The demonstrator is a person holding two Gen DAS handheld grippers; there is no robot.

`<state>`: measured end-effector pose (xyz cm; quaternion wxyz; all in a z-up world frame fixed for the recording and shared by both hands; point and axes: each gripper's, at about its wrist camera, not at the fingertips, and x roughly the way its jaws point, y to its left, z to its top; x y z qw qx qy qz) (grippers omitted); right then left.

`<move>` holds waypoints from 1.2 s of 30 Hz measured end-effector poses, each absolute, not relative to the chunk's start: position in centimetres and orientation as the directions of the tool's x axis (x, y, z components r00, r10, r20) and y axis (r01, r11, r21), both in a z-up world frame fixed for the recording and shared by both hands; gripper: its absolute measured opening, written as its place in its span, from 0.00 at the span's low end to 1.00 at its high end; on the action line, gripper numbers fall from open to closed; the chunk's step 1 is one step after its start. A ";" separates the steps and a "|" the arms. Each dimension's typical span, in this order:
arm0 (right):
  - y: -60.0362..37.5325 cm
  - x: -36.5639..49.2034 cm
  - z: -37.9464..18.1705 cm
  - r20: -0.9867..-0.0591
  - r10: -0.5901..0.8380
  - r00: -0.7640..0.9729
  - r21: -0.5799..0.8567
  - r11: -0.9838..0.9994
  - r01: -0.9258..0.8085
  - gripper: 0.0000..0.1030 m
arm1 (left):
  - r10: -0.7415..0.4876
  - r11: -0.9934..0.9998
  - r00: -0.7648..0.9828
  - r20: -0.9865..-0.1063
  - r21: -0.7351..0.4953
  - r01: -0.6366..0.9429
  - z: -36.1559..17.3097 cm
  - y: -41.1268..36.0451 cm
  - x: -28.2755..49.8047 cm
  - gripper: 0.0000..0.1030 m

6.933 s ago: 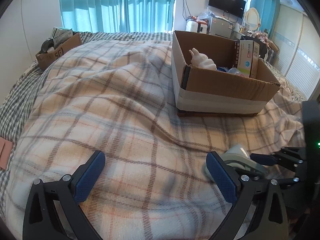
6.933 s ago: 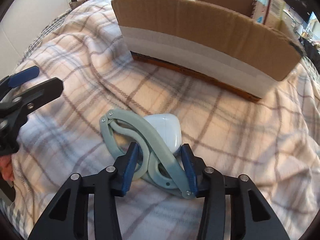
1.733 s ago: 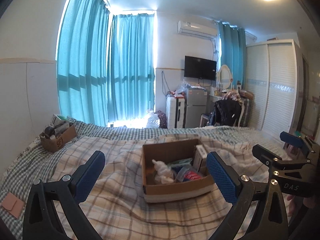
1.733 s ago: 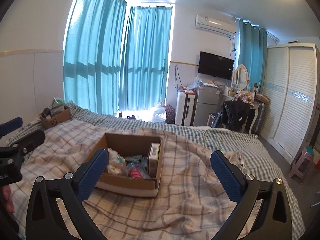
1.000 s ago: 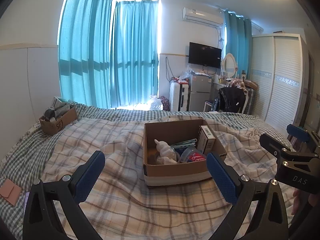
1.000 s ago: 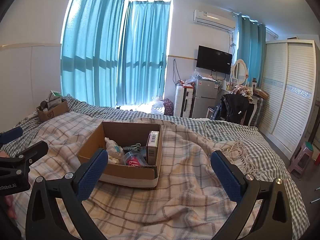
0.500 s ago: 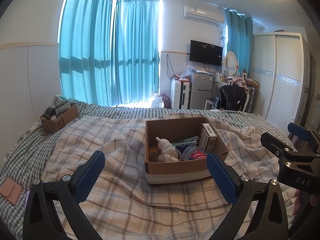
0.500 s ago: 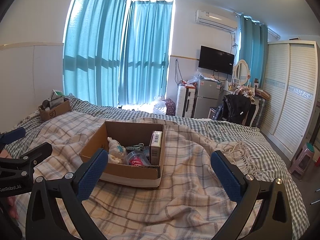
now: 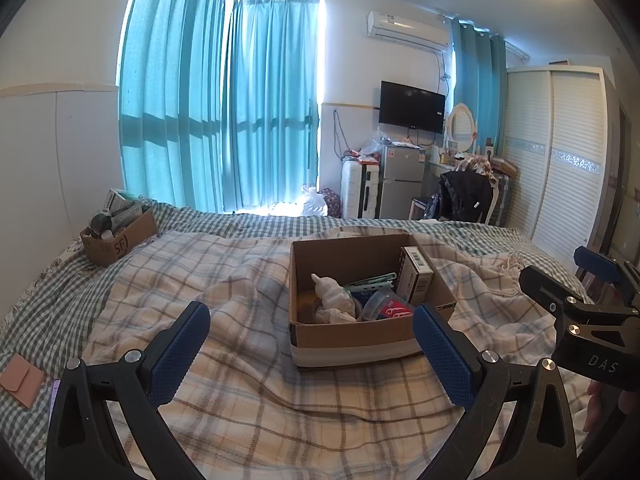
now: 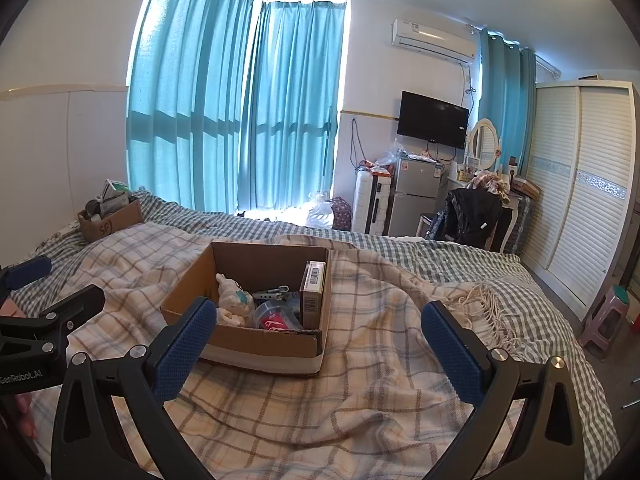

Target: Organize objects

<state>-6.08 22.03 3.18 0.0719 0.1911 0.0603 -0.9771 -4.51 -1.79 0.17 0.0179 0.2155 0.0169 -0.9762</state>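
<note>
Both tongs empty, jaws spread wide: left gripper [image 9: 312,354], right gripper [image 10: 320,354]. Open brown cardboard box [image 9: 352,340] with white tape band sits ahead between the left fingers, ahead-left of the right ones. Inside: white plush toy [image 9: 332,300], upright printed carton [image 9: 416,280], clear cup with red contents [image 9: 386,308], pale green clips [image 9: 370,280]. Only the left view shows a pink pouch [image 9: 20,380] far left; only the right view shows a small stool [image 10: 606,318] far right. Surface: plaid blanket [image 10: 340,400] on bed. Teal curtains [image 10: 240,112], wall TV [image 10: 434,120], second small box [image 9: 116,238] beyond.
</note>
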 end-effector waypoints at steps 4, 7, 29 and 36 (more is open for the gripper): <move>22.0 -6.1 3.1 -0.382 -0.117 -0.917 -0.089 -0.983 0.162 1.00 | -0.027 -0.999 -0.906 -0.422 -0.027 0.042 0.1 -1.8 -4.5 1.00; 22.0 -6.0 3.1 -0.382 -0.117 -0.917 -0.089 -0.983 0.162 1.00 | -0.027 -0.999 -0.906 -0.423 -0.028 0.043 0.2 -1.9 -4.4 1.00; 21.9 -5.9 2.9 -0.388 -0.115 -0.914 -0.086 -0.983 0.160 1.00 | -0.047 -0.998 -0.902 -0.429 -0.017 0.060 -0.2 -2.0 -4.4 1.00; 21.8 -6.0 2.7 -0.393 -0.113 -0.913 -0.087 -0.983 0.159 1.00 | -0.044 -0.998 -0.902 -0.430 -0.012 0.054 -0.2 -1.9 -4.5 1.00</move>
